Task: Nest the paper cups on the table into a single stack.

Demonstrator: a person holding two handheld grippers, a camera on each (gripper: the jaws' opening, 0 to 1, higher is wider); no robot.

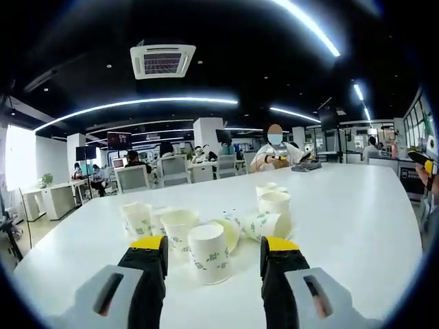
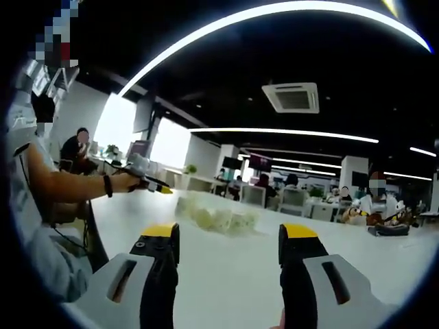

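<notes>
While level, left gripper (fingers apart).

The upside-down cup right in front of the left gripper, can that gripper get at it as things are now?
Probably yes. The upside-down cup stands between the open jaws of the left gripper, nothing in front of it. A tipped cup lies close behind and may get nudged.

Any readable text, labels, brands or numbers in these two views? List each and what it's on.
None readable.
Paper cups: green printed marks, too blurred to read.
Wall screens at the far side of the room: too small to read.
Left gripper and right gripper: yellow-tipped jaws, no lettering visible.
White table: no markings.
</notes>
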